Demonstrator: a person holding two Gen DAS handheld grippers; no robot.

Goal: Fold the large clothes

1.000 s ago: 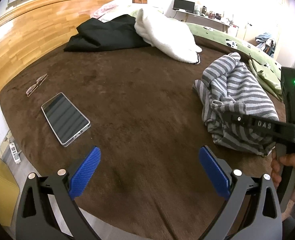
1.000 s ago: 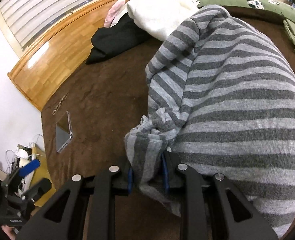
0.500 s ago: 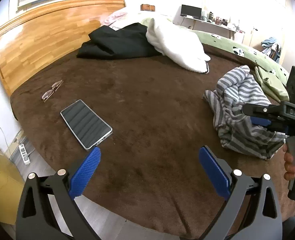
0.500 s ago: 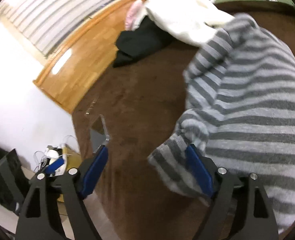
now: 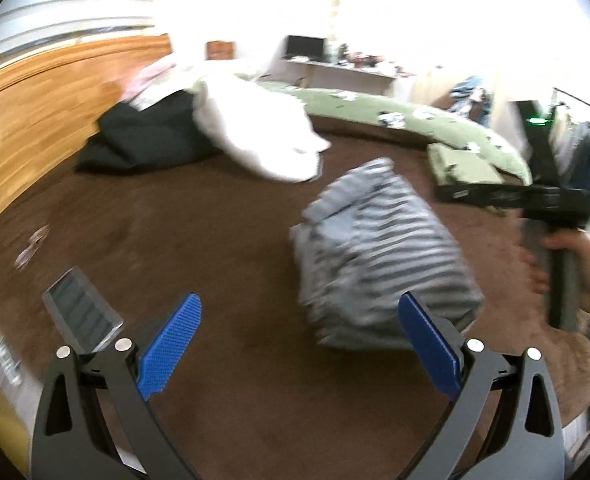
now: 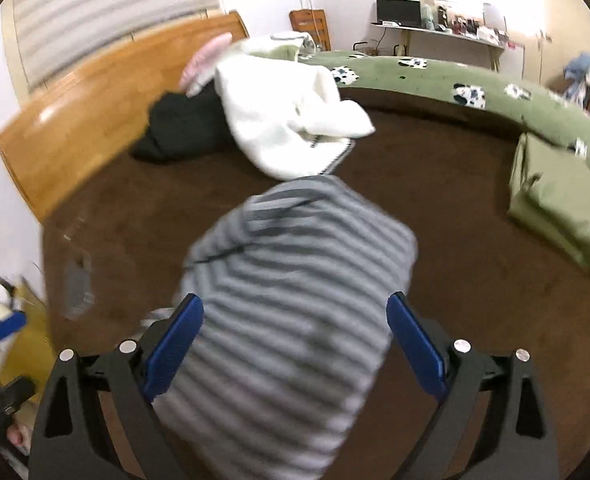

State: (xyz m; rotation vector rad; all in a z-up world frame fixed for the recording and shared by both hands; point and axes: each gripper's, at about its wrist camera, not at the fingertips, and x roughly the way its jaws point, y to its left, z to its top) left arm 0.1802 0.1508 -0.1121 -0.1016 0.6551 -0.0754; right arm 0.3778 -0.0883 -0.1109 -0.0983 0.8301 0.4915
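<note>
A grey striped garment [image 5: 379, 256] lies bunched on the brown bed cover [image 5: 223, 224]; it fills the middle of the right wrist view [image 6: 295, 308]. My left gripper [image 5: 301, 348] is open and empty, hovering left of and in front of the garment. My right gripper [image 6: 295, 344] is open with its blue pads either side of the garment's near edge, not closed on it. The right gripper's body and the hand holding it show at the right of the left wrist view [image 5: 555, 208]. Both views are motion-blurred.
A phone [image 5: 81, 316] and glasses [image 5: 33, 246] lie at the left of the bed. A black garment [image 5: 143, 136] and a white one [image 5: 259, 136] lie near the wooden headboard [image 5: 35, 96]. A green duvet [image 6: 455, 80] and a folded green item [image 6: 559, 208] are at the right.
My right gripper opened, let go of the striped garment, and pulled back above it. The left gripper swung right towards the garment, staying open.
</note>
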